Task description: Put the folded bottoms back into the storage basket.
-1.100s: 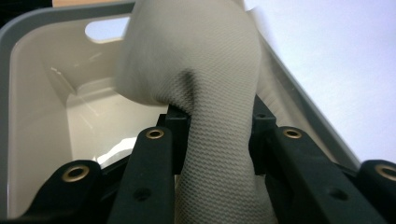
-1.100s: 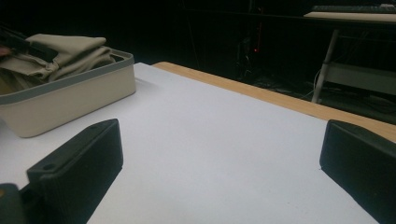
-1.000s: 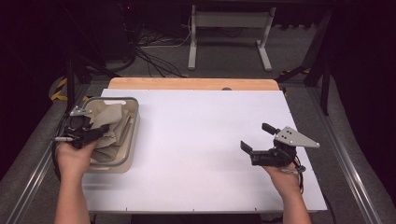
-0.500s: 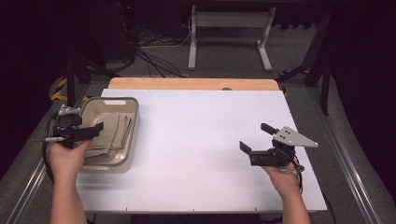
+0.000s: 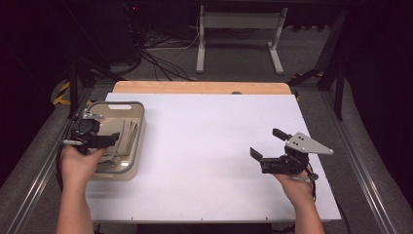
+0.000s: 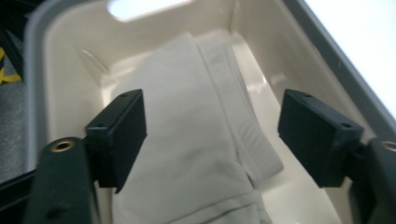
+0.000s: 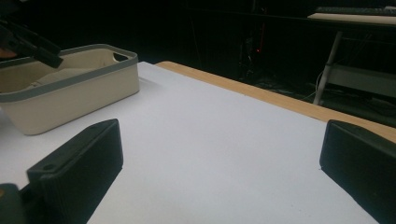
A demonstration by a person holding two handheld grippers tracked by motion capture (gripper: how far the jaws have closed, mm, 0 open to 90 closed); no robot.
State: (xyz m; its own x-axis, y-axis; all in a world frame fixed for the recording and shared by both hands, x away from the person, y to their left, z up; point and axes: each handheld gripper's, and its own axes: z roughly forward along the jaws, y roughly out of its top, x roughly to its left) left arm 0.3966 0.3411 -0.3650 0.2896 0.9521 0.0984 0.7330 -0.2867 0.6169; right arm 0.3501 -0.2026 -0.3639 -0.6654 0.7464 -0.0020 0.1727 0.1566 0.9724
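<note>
White tabletop (image 5: 204, 146) fronts a dark room of cables. From above, the left gripper (image 5: 104, 140) hangs over the bin (image 5: 138, 141); the right gripper (image 5: 265, 146) gapes empty. Left gripper view: jaws wide around folded cloth (image 6: 187, 140), likely light, limp; pinch a fold. Right gripper view: bare tabletop.

high: above, facing forward-down | left: close into bin (image 6: 42, 70) | right: low across table, sharing bin (image 7: 70, 100)
</note>
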